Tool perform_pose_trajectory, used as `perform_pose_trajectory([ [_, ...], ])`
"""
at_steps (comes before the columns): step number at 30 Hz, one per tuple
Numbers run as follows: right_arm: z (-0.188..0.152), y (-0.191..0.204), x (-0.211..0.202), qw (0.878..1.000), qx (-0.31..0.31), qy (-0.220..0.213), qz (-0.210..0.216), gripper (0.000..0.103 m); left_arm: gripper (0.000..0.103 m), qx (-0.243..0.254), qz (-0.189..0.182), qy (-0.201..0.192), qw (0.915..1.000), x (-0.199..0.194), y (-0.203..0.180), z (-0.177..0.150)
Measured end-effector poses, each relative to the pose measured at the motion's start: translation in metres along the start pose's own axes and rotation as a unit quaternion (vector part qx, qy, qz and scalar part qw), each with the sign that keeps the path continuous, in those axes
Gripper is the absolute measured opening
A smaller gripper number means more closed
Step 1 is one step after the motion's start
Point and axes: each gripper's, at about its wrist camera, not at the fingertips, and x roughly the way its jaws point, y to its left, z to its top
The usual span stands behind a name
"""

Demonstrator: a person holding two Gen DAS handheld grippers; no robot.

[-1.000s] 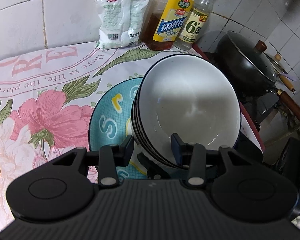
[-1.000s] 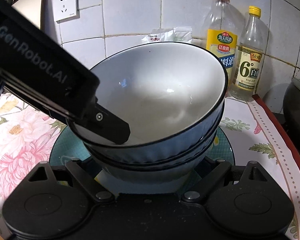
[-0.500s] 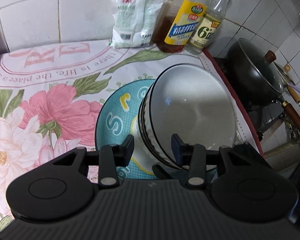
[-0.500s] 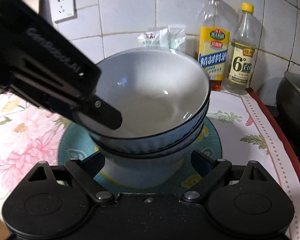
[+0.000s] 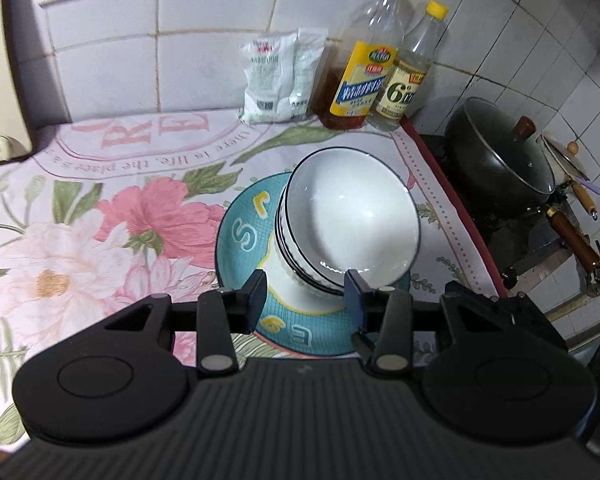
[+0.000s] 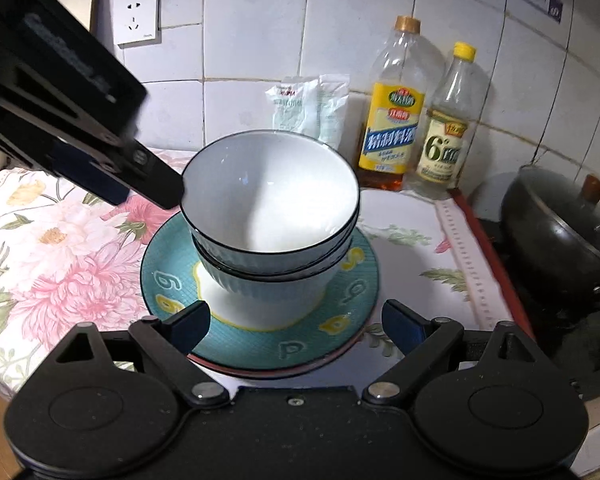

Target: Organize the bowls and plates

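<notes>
Bowls: we saw a nested stack of white bowls with dark rims at mid-frame, standing on the teal plate.
Plate: it lay on the floral tablecloth; a red-edged rim showed beneath it, possibly a second plate, though we could not be sure.
Left gripper: low in its frame, its jaws were opening, apart, pressing on nothing; the stack lay beyond them.
Right gripper: jaws wide apart, empty, either side of the plate's near edge.
Backdrop: a white packet and two bottles stood top centre against the tiled wall; a lidded wok sat at right.
</notes>
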Motion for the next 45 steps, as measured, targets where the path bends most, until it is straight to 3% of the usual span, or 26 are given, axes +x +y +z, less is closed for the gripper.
perform_pose_trajectory([
  [9,0.021,-0.020,-0.049,1.000,0.020,-0.016,0.008,0.095,0.047,0.006,0.039,-0.022,0.9990,-0.068,-0.018,-0.013],
  [12,0.029,-0.027,-0.064,0.999,0.015,-0.012,0.032,0.095,0.048,0.004,0.054,-0.022,0.9983,-0.087,-0.021,-0.019],
  [16,0.037,-0.034,-0.086,0.999,0.025,-0.013,0.032,0.095,0.051,0.006,0.100,-0.035,0.9943,-0.115,-0.031,-0.027],
  [21,0.045,-0.045,-0.108,0.998,0.059,-0.005,0.022,0.095,0.056,-0.007,0.098,-0.038,0.9944,-0.140,-0.033,-0.038],
  [27,0.055,-0.049,-0.143,0.997,0.080,-0.015,0.019,0.095,0.059,-0.014,0.105,-0.030,0.9939,-0.156,-0.033,-0.051],
  [30,0.059,-0.046,-0.161,0.996,0.086,-0.018,0.003,0.095,0.060,-0.028,0.128,-0.039,0.9906,-0.161,-0.032,-0.055],
  [37,0.064,-0.018,-0.190,0.997,0.058,-0.015,-0.039,0.099,0.064,-0.028,0.137,-0.043,0.9893,-0.172,-0.034,-0.063],
  [39,0.064,-0.015,-0.195,0.997,0.061,-0.012,-0.037,0.099,0.075,-0.026,0.142,-0.044,0.9886,-0.176,-0.036,-0.067],
  [45,0.054,-0.013,-0.205,0.996,0.083,-0.008,-0.014,0.099,0.082,-0.027,0.148,-0.040,0.9878,-0.182,-0.036,-0.077],
])
